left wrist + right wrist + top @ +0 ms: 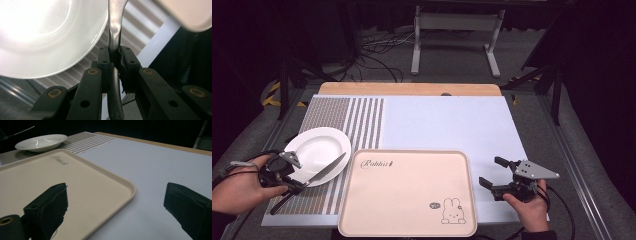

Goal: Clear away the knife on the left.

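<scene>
- The left gripper (pixel 292 186) sits at the near left of the table, its jaws clamped on a table knife (pixel 314 179) where the dark handle meets the metal blade.
- In the left gripper view the knife (pixel 114 40) runs straight up between the two black jaws; the dark handle hangs below them and the shiny blade points away, toward the plate.
- In the high view the blade lies slantwise across the near right edge of a white plate (pixel 314 147), which rests on a striped placemat (pixel 362 122). Whether the blade touches the plate rim or floats just above it cannot be told.
- A pale pink tray (pixel 412 220) with a rabbit drawing lies just right of the plate, at the near middle of the table, with nothing on it.
- The right gripper (pixel 494 176) waits at the near right, just beside the tray's right edge, jaws wide apart and holding nothing.
- Judged from this, the step in hand is carrying the knife, likely toward the tray.
- To do it well: keep the grip firm, since a slim handle can pivot between the pads.
- Lift the blade tip clear of the plate rim before moving sideways, so the plate is not dragged or tipped.
- Hold the knife close to level, and lower it flat before releasing.
</scene>
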Available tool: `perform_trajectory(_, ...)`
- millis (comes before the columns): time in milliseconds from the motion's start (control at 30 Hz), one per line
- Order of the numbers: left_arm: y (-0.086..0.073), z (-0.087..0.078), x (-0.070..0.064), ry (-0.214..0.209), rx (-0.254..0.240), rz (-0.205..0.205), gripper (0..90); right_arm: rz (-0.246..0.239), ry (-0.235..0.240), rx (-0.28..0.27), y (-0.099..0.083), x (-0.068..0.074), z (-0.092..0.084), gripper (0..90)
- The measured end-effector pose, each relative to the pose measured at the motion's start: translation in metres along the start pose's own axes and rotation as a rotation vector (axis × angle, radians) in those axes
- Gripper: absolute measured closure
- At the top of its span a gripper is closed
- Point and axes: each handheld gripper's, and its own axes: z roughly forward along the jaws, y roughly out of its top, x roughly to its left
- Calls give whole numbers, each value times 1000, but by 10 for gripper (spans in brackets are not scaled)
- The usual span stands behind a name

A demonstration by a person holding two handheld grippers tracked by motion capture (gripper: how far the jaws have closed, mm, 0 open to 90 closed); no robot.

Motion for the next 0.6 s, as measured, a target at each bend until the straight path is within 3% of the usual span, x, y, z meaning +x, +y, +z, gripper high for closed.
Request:
perform_trajectory(133,7,-5,-3,-39,-61,-82,800,0,0,-1,0,0,0,61)
perform_trajectory(200,10,-6,-4,-47,-89,-99,801,0,1,0,0,0,0,61)
perform_trajectory(467,22,-6,-11,-56,-114,-88,800,-1,0,0,0,-1,-1,61)
perform_trajectory(600,30,-5,-15,-80,-134,-86,800,-2,1,0,-1,-1,-1,61)
